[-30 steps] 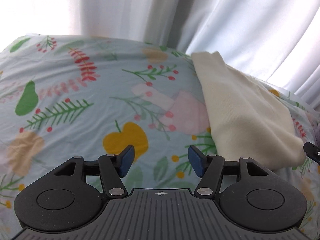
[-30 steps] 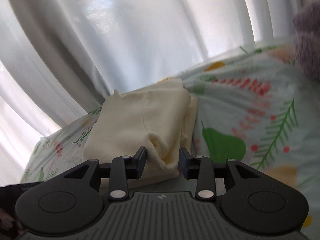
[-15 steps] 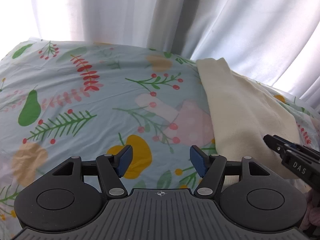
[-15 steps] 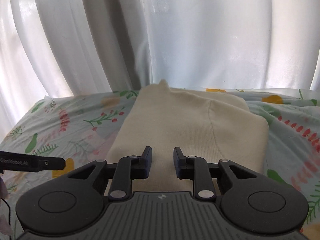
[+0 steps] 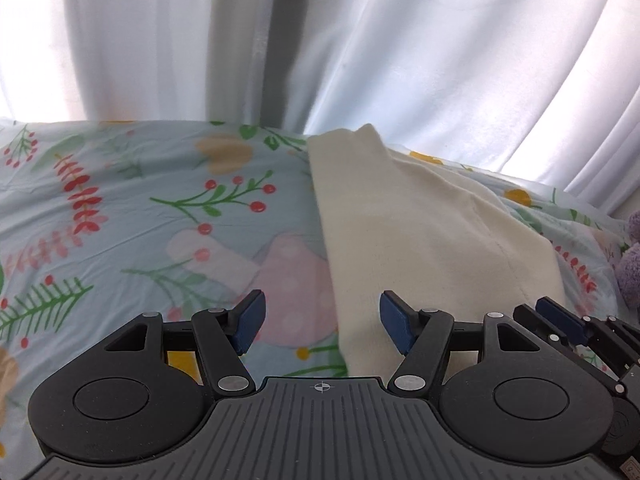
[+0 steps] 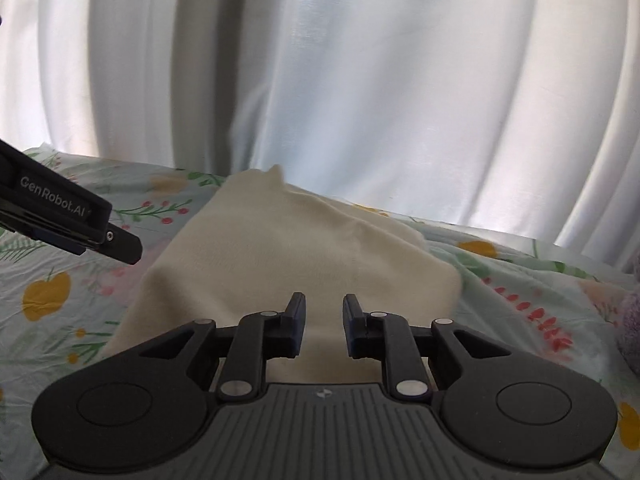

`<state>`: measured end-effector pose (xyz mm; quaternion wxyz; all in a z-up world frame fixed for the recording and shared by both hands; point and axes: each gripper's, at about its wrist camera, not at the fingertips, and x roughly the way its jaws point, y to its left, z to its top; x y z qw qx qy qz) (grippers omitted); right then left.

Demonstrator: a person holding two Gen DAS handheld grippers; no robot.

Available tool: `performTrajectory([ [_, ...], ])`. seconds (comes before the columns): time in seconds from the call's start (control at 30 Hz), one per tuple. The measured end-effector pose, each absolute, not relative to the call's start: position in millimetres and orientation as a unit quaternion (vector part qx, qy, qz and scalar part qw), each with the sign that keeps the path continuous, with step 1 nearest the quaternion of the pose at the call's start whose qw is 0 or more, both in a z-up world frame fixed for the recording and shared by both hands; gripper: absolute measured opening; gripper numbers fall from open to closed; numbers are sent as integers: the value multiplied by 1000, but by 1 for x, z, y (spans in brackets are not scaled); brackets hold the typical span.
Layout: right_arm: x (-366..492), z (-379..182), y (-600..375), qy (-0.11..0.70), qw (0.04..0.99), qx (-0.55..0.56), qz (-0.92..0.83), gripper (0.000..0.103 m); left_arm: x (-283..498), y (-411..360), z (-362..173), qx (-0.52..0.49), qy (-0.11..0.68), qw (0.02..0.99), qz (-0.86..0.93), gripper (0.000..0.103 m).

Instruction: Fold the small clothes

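Observation:
A folded cream garment [image 5: 420, 232] lies on a floral bedsheet [image 5: 120, 216]; it also shows in the right wrist view [image 6: 288, 256]. My left gripper [image 5: 322, 324] is open and empty, held above the sheet at the garment's near left edge. My right gripper [image 6: 324, 326] is open with a narrow gap and empty, held over the garment's near end. The right gripper shows at the lower right of the left wrist view [image 5: 560, 320]. The left gripper shows at the left of the right wrist view [image 6: 68, 216].
White curtains [image 5: 360, 48] hang right behind the bed's far edge. A purple plush thing [image 5: 630, 264] lies on the sheet to the right of the garment; it also shows in the right wrist view [image 6: 632, 332].
The right gripper let go of the garment's fold, pulled back and swung left to face it squarely. The left gripper moved right, up to the garment's edge. Both grippers are now side by side.

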<state>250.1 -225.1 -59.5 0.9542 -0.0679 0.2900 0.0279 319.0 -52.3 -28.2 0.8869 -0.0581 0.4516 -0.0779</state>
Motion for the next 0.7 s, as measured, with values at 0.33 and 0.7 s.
performTrajectory([
  [0.33, 257, -76, -235, 305, 947, -90, 54, 19, 325, -75, -42, 11, 444, 894, -60, 73],
  [0.7, 257, -80, -236, 298, 947, -99, 66, 20, 325, -74, -49, 39, 439, 896, -49, 76],
])
